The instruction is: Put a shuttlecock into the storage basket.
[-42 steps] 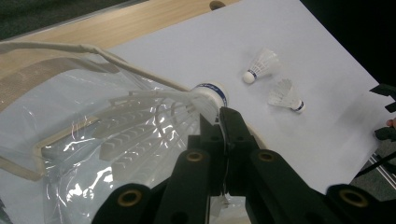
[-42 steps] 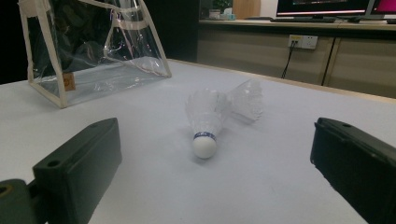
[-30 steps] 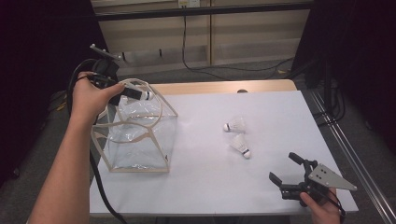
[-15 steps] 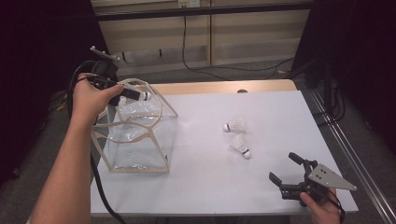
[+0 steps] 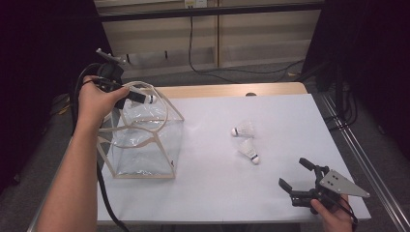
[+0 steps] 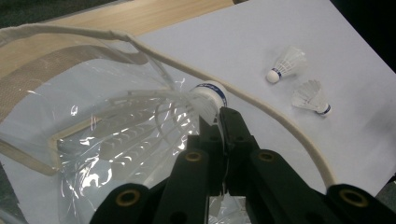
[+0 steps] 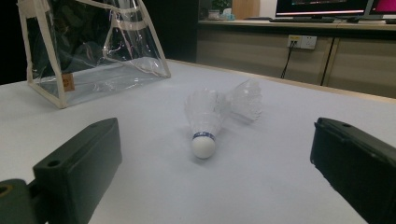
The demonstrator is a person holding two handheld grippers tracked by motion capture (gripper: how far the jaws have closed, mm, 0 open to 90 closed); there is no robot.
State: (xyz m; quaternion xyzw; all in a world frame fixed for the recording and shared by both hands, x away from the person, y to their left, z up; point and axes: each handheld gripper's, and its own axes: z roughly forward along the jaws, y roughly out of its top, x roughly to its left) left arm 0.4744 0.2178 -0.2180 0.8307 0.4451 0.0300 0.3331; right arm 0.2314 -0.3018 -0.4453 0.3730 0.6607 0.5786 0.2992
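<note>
White surface, little changed in a second: left gripper (image 6: 219, 122) jaws pinch a shuttlecock (image 6: 208, 95) over the clear bag (image 5: 145, 140), unreleased; right gripper (image 5: 302, 181) jaws spread.

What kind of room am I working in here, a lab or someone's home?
Most likely an office or lab workspace, not a home: a plain white-topped table, monitors on a long counter behind it, a wall socket with cable below, and black curtains screening the sides.
</note>
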